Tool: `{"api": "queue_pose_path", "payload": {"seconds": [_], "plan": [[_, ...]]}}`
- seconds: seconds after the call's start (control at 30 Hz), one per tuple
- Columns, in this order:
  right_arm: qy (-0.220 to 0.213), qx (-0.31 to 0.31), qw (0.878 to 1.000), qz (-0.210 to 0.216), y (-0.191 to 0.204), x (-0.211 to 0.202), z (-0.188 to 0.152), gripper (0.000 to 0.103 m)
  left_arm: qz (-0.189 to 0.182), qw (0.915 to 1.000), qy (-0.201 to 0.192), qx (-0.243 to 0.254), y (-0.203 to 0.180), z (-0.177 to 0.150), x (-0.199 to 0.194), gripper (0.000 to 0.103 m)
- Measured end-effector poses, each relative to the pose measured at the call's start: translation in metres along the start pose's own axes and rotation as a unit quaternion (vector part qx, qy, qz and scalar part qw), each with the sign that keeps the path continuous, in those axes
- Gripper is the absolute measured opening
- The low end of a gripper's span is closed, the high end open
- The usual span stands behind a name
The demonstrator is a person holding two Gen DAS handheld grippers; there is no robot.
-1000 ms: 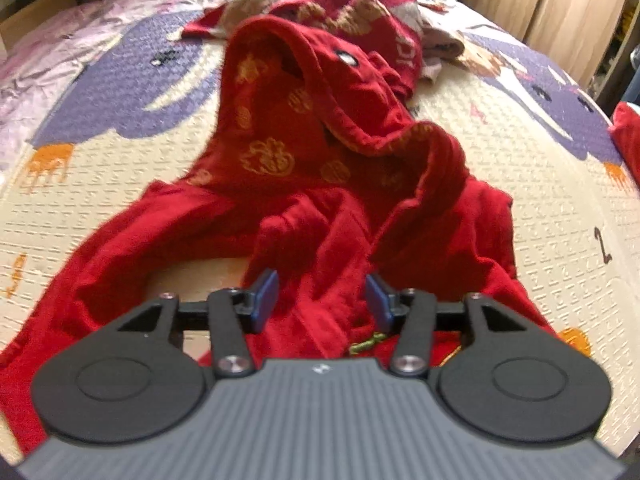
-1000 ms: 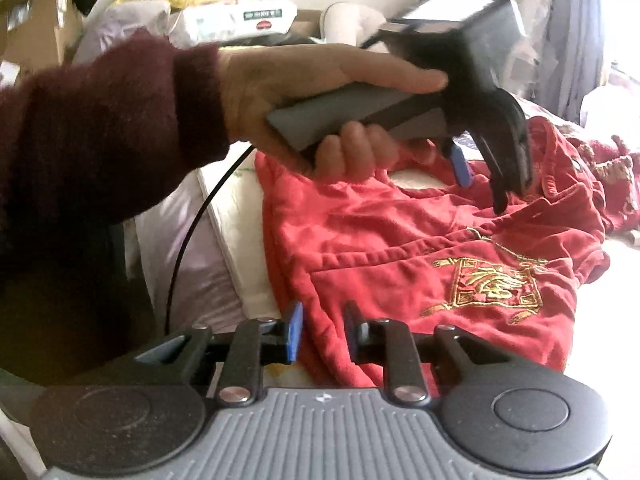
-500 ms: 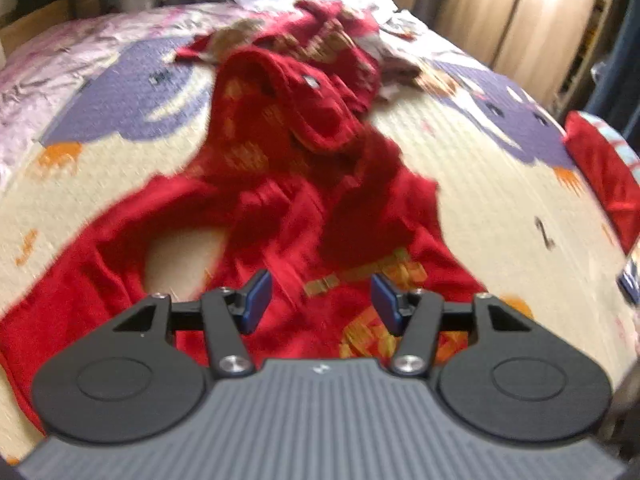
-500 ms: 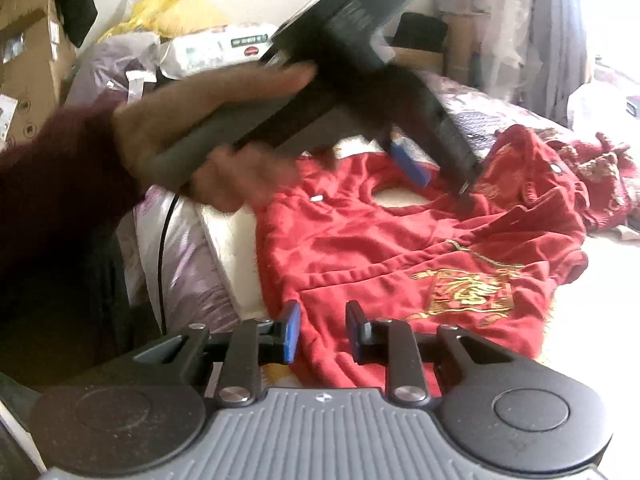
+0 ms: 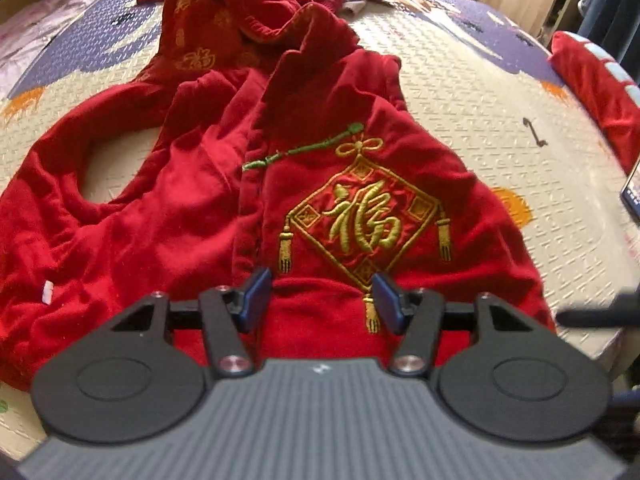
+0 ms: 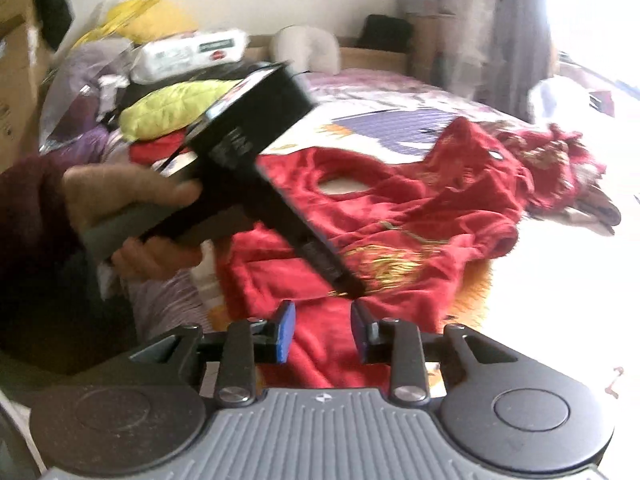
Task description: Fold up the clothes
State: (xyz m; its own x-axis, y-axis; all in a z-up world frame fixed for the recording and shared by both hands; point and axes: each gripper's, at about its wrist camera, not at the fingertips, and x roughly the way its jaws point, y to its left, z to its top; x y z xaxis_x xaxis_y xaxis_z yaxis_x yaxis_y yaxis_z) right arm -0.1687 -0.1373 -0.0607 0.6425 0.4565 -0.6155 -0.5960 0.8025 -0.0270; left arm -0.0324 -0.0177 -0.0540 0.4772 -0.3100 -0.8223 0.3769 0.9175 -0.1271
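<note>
The rumpled red velvet jacket with gold embroidery (image 5: 360, 216) sprawls across the cream patterned play mat (image 5: 480, 92). Both the left gripper (image 5: 320, 300) and right gripper (image 6: 322, 330) are opening, jaws apart and pinching nothing (hem below). Closing now might grab several bunched layers, skewing the fold.

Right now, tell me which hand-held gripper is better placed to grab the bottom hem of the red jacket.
Left. The left hand-held gripper hangs over the red jacket, jaws opening and empty, near its hem. The right hand-held gripper, also opening and empty, sits at the jacket's side edge.
</note>
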Motion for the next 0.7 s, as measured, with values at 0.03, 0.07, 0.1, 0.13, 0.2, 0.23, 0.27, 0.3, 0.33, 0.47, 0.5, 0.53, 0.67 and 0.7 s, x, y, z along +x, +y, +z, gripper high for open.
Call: {"api": "queue_pose_path", "payload": {"seconds": [0.03, 0.07, 0.1, 0.13, 0.2, 0.23, 0.27, 0.3, 0.33, 0.47, 0.5, 0.53, 0.67, 0.7], "plan": [[-0.003, 0.009, 1.0, -0.006, -0.004, -0.001, 0.0, 0.035, 0.0, 1.0, 0.001, -0.003, 0.0, 0.0, 0.001, 0.058], [-0.006, 0.017, 1.0, -0.012, -0.007, -0.001, 0.001, 0.035, 0.0, 1.0, 0.001, -0.006, 0.001, 0.0, 0.001, 0.059], [-0.008, 0.022, 1.0, -0.017, -0.01, -0.001, 0.001, 0.035, -0.001, 1.0, 0.002, -0.008, 0.001, 0.0, 0.001, 0.059], [-0.009, 0.027, 0.999, -0.022, -0.012, -0.001, 0.002, 0.035, -0.001, 1.0, 0.002, -0.009, 0.001, 0.0, 0.001, 0.059], [-0.013, 0.036, 0.999, -0.031, -0.016, 0.0, 0.003, 0.037, -0.001, 0.9999, 0.003, -0.01, 0.001, 0.001, 0.002, 0.059], [-0.013, 0.04, 0.999, -0.034, -0.018, 0.001, 0.004, 0.038, -0.002, 0.9999, 0.003, -0.01, 0.001, 0.001, 0.002, 0.059], [-0.013, 0.044, 0.998, -0.036, -0.019, 0.002, 0.004, 0.039, -0.002, 0.9999, 0.004, -0.01, 0.001, 0.001, 0.002, 0.059], [-0.013, 0.048, 0.998, -0.039, -0.02, 0.003, 0.004, 0.04, -0.003, 0.9999, 0.004, -0.01, 0.001, 0.001, 0.003, 0.059], [-0.013, 0.052, 0.998, -0.04, -0.022, 0.004, 0.005, 0.041, -0.003, 0.9999, 0.004, -0.01, 0.002, 0.001, 0.003, 0.06], [-0.011, 0.067, 0.996, -0.049, -0.028, 0.009, 0.005, 0.047, -0.006, 0.9999, 0.004, -0.009, 0.002, 0.001, 0.003, 0.06], [-0.01, 0.07, 0.996, -0.052, -0.029, 0.01, 0.005, 0.048, -0.006, 0.9999, 0.004, -0.01, 0.002, 0.001, 0.003, 0.06], [-0.01, 0.075, 0.996, -0.054, -0.031, 0.012, 0.006, 0.049, -0.007, 0.9999, 0.004, -0.01, 0.003, 0.001, 0.003, 0.06], [-0.019, 0.102, 0.993, -0.062, -0.039, 0.013, 0.005, 0.052, -0.007, 0.9999, 0.004, -0.009, 0.002, 0.001, 0.002, 0.06], [-0.023, 0.109, 0.992, -0.062, -0.042, 0.012, 0.004, 0.052, -0.007, 0.9999, 0.004, -0.009, 0.002, 0.0, 0.002, 0.06]]}}
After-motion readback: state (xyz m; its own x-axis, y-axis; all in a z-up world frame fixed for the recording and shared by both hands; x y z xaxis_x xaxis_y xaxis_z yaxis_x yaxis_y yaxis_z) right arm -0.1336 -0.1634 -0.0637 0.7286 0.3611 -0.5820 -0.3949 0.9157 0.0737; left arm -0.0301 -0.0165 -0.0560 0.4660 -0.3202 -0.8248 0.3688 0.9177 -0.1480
